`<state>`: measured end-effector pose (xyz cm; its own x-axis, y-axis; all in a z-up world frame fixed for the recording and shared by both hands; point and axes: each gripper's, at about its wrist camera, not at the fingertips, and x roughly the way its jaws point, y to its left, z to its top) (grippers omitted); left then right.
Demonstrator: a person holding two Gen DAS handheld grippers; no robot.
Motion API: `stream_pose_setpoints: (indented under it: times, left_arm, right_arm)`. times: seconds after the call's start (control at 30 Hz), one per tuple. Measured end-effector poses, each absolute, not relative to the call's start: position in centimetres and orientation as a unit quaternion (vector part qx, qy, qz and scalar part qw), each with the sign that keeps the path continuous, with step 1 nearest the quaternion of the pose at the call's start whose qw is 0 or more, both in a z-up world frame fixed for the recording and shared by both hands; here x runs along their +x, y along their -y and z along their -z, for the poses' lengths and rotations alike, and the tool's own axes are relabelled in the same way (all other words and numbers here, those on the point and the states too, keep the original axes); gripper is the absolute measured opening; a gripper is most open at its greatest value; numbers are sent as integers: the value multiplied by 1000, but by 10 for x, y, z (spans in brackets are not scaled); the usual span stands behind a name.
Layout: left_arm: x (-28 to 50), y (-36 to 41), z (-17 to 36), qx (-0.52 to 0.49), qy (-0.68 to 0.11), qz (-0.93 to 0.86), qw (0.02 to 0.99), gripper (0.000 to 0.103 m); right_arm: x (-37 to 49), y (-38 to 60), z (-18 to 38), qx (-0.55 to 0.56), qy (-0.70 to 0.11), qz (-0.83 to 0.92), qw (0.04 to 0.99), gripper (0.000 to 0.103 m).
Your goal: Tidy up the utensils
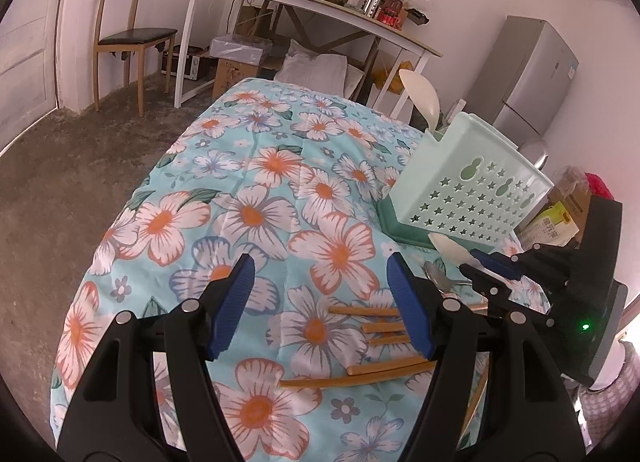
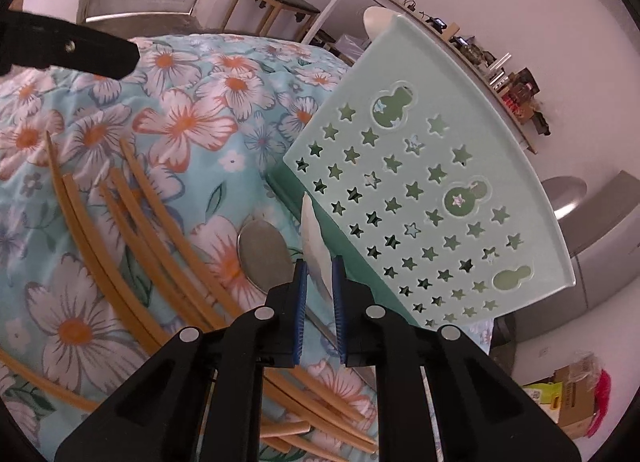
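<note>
Clenched on a white plastic spoon, our right tool; left tool released; tan bamboo chopsticks remain unsorted.

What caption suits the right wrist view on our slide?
Right hand-held gripper shut on a white spoon beside the green utensil holder, chopsticks still scattered.

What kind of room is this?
Probably a bedroom or small one-room home used for everything. A bed with a flowered quilt and a pillow fills the middle, a small fridge stands against the wall, and a cluttered desk and wooden chair stand behind.
</note>
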<state>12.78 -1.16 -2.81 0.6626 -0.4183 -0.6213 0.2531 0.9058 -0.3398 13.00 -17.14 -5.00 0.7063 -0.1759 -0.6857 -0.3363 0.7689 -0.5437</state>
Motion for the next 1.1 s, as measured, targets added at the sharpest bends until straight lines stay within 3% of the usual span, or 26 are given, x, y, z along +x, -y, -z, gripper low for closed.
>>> stream_pose_setpoints:
  times: [0.2,0.5,0.83,1.1]
  left_arm:
    - [128,11,29,-112,-366,185,905,65]
    - [121,15,23,-104,-363,187,907,65]
    - [120,36,11,-98,-359,220,902,64]
    - [132,73,14,-134,-397,311,853,45]
  right_arm:
    - [133,162,62,-368,-371,-35,852,13]
    - [139,166,70,-330,-370,-38,868,9]
    - [97,207,6,-234,-307,-11,922,4]
    - [67,284,-30,-76,-283,28,956,4]
